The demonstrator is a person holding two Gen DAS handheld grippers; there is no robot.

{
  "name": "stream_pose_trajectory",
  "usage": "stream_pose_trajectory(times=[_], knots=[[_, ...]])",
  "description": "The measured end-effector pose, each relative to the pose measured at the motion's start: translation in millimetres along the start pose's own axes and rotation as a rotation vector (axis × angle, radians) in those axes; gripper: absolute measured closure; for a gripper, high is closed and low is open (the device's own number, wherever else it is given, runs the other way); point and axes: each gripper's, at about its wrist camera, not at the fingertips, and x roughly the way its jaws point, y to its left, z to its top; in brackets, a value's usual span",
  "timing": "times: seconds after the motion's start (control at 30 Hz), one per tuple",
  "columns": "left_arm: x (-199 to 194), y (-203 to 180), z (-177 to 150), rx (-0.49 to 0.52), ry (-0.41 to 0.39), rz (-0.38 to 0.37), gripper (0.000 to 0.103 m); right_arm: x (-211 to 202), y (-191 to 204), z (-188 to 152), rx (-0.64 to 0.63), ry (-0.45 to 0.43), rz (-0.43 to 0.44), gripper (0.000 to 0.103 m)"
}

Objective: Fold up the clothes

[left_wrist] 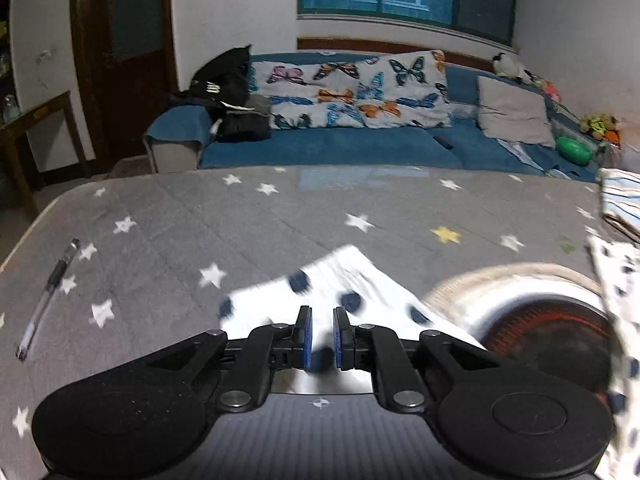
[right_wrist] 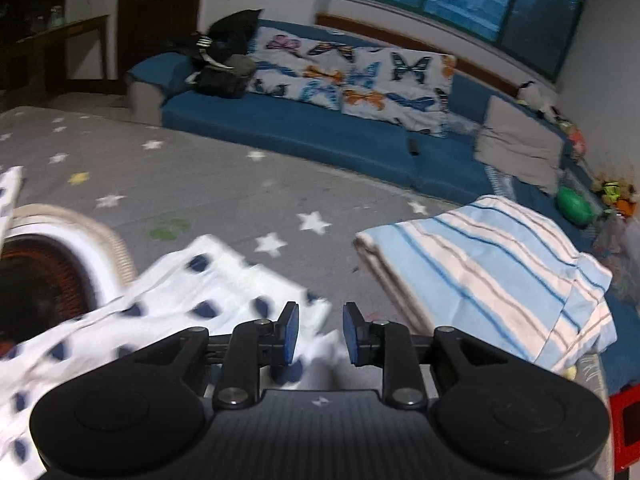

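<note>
Both tools look alike. The left gripper (left_wrist: 322,334) is matte black plastic, with two blue-padded fingers (left_wrist: 306,336) on black carriers. Behind the fingers, angled link bars run outward on each side, pinned with round silver screws, to two large round black housings. Between the housings lies a ribbed dark grey body bearing a small white crosshair mark. The right gripper (right_wrist: 320,332) has the same blue pads (right_wrist: 290,332), silver screws and ribbed body.

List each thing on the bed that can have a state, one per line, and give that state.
Left tongs: open, narrow gap, over the spotted cloth.
Right tongs: open, wider gap, holding nothing.
Spotted cloth: loose and rumpled, not yet folded.
Striped cloth: folded, lying flat.
Pen: capped, lying flat.
Heater: glowing orange, partly under the spotted cloth.
</note>
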Motion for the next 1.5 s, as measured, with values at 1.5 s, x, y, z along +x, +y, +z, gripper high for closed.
stream_pose_trajectory(times=[1.5], knots=[[-207, -95, -192, 0.192, 0.005, -0.303, 0.087, -189, 121, -176, -0.256, 0.054, 0.435, 0.073]])
